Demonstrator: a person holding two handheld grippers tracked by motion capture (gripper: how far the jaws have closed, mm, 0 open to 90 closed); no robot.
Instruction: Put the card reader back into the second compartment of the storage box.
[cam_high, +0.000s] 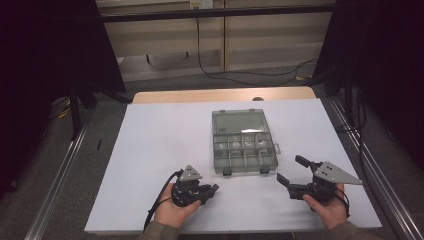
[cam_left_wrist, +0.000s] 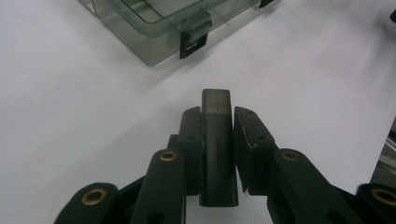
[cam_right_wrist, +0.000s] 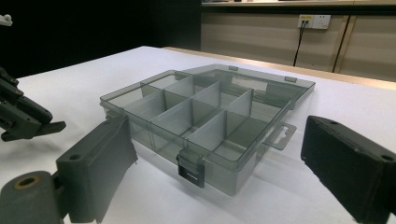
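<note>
The left gripper (cam_left_wrist: 217, 123) clamps a small dark adapter (cam_left_wrist: 217, 149) marked "UGREEN" at lower centre of the left gripper view — picked up, not yet placed. The open compartment box (cam_high: 244, 142) sits mid-frame in the high view, and the right gripper (cam_high: 292, 170) — jaws wide, holding nothing — waits lower right.
</note>
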